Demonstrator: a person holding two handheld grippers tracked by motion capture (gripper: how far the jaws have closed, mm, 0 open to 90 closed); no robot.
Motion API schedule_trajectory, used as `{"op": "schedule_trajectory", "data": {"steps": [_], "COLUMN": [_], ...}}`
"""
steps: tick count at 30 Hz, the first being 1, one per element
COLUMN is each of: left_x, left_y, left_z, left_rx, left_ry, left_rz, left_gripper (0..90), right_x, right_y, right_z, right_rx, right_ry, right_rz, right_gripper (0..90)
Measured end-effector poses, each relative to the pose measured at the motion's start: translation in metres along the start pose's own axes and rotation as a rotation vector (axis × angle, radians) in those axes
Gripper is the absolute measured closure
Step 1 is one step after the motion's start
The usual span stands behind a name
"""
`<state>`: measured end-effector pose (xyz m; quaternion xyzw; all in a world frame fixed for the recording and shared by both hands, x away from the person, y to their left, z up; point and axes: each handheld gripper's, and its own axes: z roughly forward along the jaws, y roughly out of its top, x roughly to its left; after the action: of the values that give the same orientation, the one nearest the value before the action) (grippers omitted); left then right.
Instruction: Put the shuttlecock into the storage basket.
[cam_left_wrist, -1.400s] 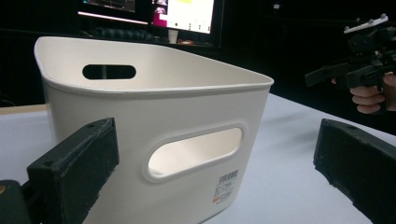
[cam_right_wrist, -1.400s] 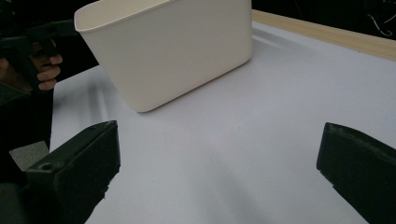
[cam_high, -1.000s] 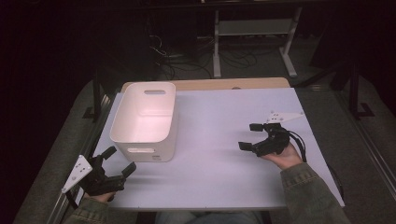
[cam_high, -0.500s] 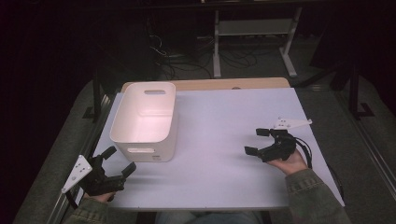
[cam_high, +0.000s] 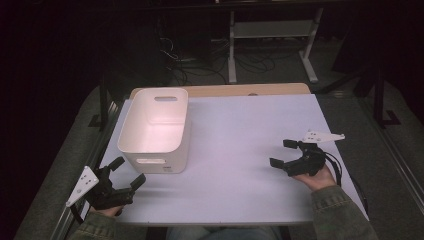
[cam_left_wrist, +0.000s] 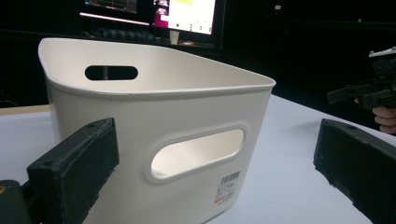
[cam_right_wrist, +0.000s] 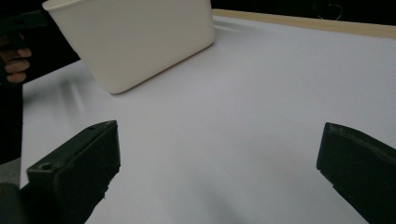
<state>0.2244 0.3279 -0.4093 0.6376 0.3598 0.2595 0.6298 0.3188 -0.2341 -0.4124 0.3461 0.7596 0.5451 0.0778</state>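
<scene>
High view: bin (cam_high: 156, 131) nearest left tongs (cam_high: 128, 174)

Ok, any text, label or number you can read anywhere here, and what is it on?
Nothing can be quoted.
White bin: a small sticker low on its near wall, with a barcode and an orange mark; the print is too small to read.
Monitors behind the bin, in the left gripper view: bright screens, content too blurred to read.

Bin (cam_high: 155, 129) on table (cam_high: 240, 125), left half
</scene>
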Motion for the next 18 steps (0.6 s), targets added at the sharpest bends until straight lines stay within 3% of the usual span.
{"op": "schedule_trajectory", "data": {"steps": [18], "left_x": [0.001], "left_y": [0.0], "left_z": [-0.001], "left_rx": [0.005], "left_ry": [-0.003], "left_rz": [0.005], "left_gripper": [0.0], "right_x": [-0.005], "right_y": [-0.023], "right_z": [-0.023], "right_rx": [-0.034], "right_ry": [-0.082], "right_rz": [0.007], "right_gripper": [0.0]}}
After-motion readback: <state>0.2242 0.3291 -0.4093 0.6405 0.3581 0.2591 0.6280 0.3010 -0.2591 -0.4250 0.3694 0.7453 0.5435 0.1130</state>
